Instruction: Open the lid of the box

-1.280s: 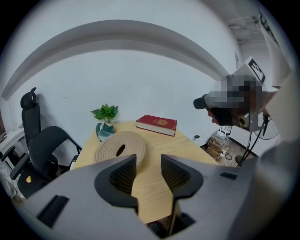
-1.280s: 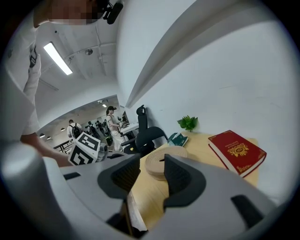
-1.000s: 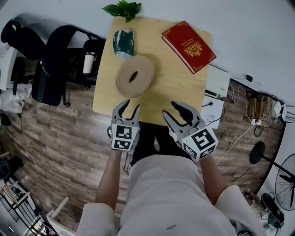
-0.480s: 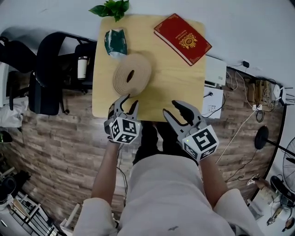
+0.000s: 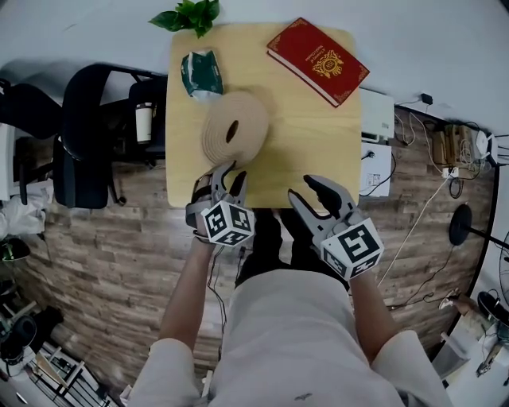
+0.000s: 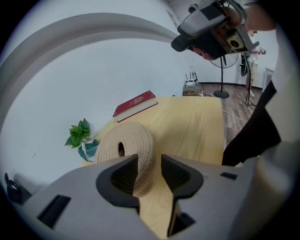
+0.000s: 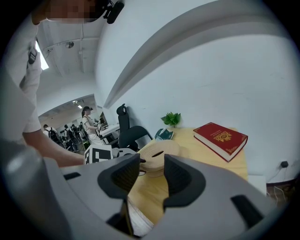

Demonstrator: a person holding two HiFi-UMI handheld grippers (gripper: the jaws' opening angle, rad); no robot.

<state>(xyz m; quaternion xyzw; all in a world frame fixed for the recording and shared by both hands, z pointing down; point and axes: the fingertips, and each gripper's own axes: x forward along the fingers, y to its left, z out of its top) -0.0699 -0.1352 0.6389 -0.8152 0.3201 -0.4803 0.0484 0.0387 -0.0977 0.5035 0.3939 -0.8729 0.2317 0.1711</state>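
My left hand-held gripper (image 5: 225,176) has its jaws moderately apart at the near edge of the box (image 5: 234,135), whose rounded rim lines up in the gap between them; I cannot tell whether either jaw touches it. The box is a round, flat, tan woven thing with a coiled, ribbed texture and a dark slot in its top, lying on the left half of the pale wooden surface (image 5: 306,131). My right hand-held gripper (image 5: 314,193) hangs over the surface's near edge, jaws wide apart and empty. Beyond the box lie a crumpled green packet (image 5: 200,73), a red hardback book (image 5: 318,60) with a gold emblem, and a leafy plant (image 5: 188,14).
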